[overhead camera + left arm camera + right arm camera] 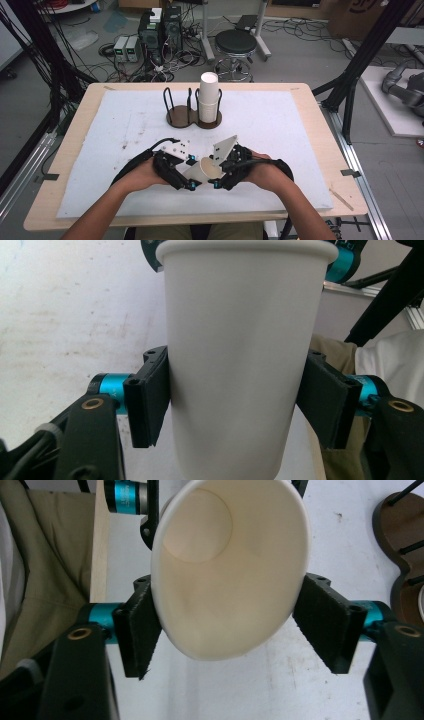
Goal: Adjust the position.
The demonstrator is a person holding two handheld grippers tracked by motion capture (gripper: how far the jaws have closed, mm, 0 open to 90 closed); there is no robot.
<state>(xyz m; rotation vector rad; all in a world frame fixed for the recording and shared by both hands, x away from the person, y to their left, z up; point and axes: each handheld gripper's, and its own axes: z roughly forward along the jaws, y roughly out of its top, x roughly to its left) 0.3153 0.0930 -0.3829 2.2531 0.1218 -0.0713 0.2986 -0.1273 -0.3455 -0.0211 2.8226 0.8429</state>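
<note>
High view: left gripper (192, 176) clamps paper cup (204, 170) near table's (75, 150) front edge; right gripper (216, 175) loose around rim.

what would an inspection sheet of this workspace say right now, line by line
surface: white foam sheet on a light wooden table, with faint dark smudges.
job's things: white paper cup held on its side between both grippers; stack of white paper cups in a dark two-ring wire holder.
clutter: nothing seen.
grippers: left gripper pads pressed on the cup wall; right gripper jaws flank the rim, left pad touching, right pad apart.
cables: black cable trails from the left gripper.
surroundings: black round stool, computer boxes and floor wiring beyond the table.
</note>
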